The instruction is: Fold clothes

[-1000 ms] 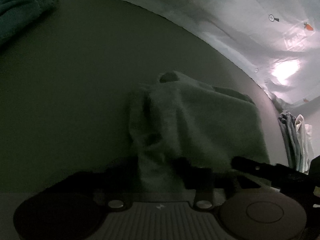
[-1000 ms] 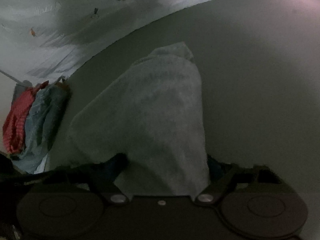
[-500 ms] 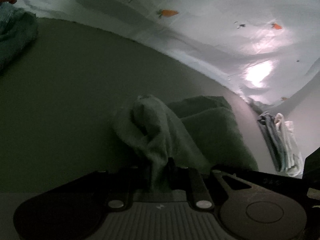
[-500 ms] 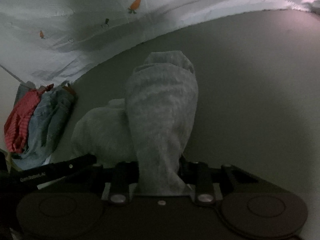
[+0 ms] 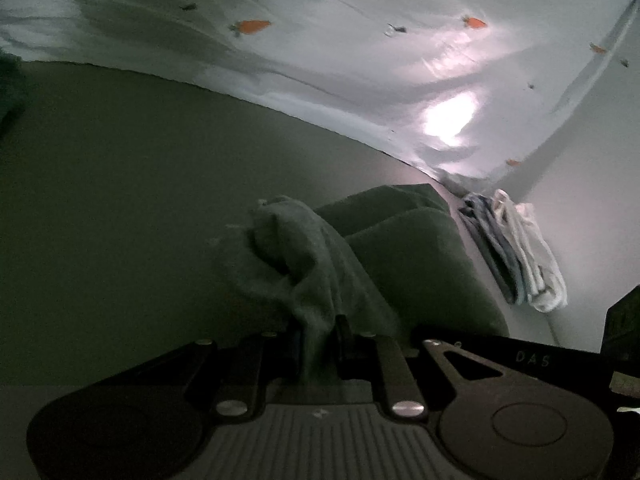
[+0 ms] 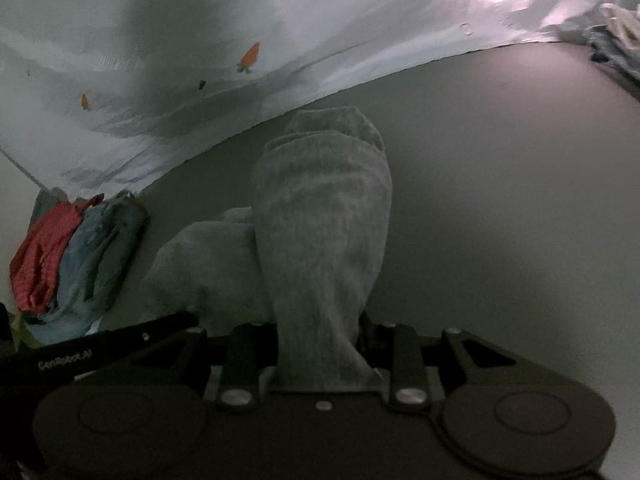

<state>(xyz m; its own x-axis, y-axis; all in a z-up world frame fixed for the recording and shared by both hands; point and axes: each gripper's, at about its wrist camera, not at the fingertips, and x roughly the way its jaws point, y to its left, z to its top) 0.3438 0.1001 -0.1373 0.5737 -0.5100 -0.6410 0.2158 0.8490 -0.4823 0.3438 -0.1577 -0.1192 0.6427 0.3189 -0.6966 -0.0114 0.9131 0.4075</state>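
Grey terry cloth [image 6: 320,240] is pinched in both tools: right gripper [image 6: 320,364] and left gripper [image 5: 318,356] are each clamped on a bunched edge, lifted off the table [image 6: 500,200]. Mid-fold, I'd say. Folded stack [image 5: 516,252] sits right, unfolded heap [image 6: 68,256] left; more remains.

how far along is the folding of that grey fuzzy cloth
Partway. Done: a neat stack of folded pale clothes lies at the table's far right edge. In hand: the grey fuzzy cloth is pinched by both the left gripper and right gripper, bunched and not flat. Left: finishing this fold, then the loose red and blue clothes pile.
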